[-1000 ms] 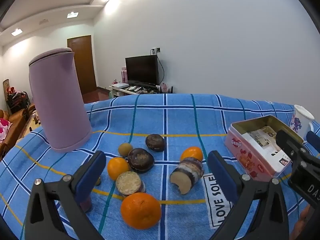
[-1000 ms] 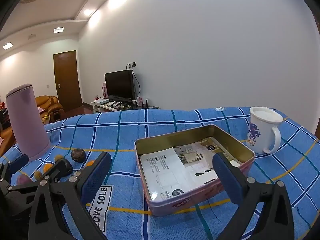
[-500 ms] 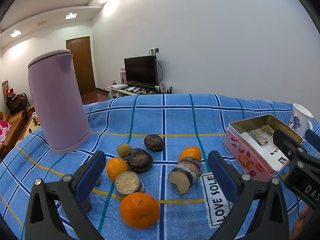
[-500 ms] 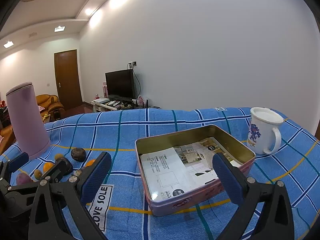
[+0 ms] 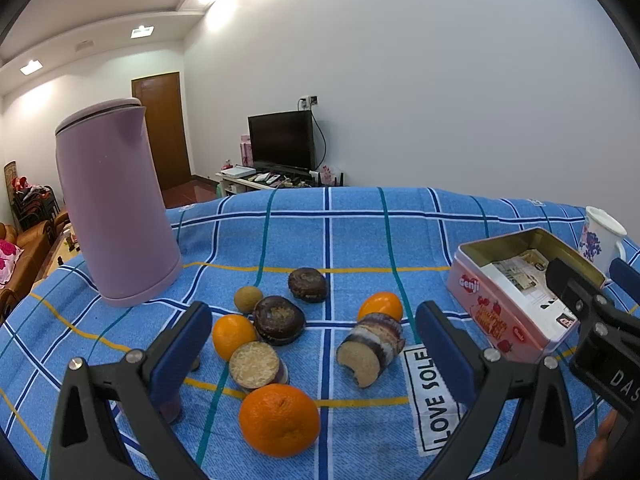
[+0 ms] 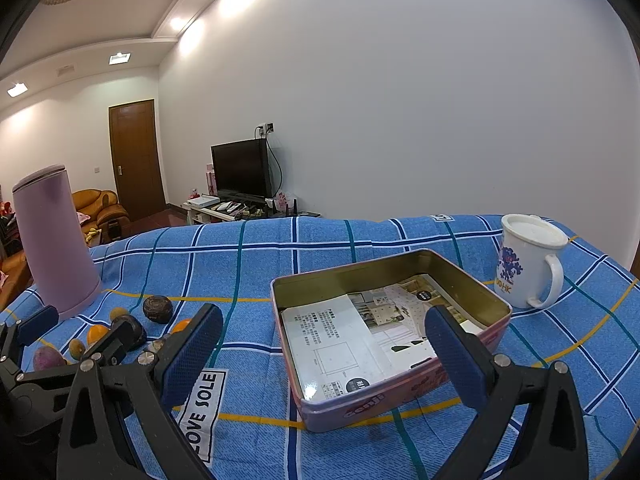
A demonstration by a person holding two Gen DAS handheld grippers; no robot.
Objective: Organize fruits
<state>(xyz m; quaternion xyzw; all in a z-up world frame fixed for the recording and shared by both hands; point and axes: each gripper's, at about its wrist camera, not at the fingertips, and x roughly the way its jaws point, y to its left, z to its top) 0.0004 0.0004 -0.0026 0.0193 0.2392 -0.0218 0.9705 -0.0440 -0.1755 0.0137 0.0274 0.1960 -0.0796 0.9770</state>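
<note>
Fruits lie on the blue checked cloth point(image 5: 360, 240). A large orange point(image 5: 279, 419) is nearest, with a cut brown half point(image 5: 254, 364), a smaller orange point(image 5: 233, 335), dark round fruits point(image 5: 279, 319) point(image 5: 308, 284), a small brown fruit point(image 5: 248, 298), a cut purple piece point(image 5: 373, 349) and another orange point(image 5: 380, 305) behind it. My left gripper point(image 5: 314, 354) is open above them, holding nothing. My right gripper point(image 6: 322, 354) is open and empty over the pink tin point(image 6: 472, 292), which has printed paper inside. The tin also shows in the left wrist view point(image 5: 500, 312).
A tall lilac kettle point(image 5: 114, 208) stands at the back left of the fruits. A white mug point(image 6: 528, 260) with a blue pattern stands right of the tin. A "LOVE SOLE" label point(image 5: 434, 396) is sewn on the cloth. A TV point(image 6: 240, 170) and door are beyond the table.
Both views have shifted only slightly; the left gripper has drifted a little. Both grippers stay open and no fruit has moved.
</note>
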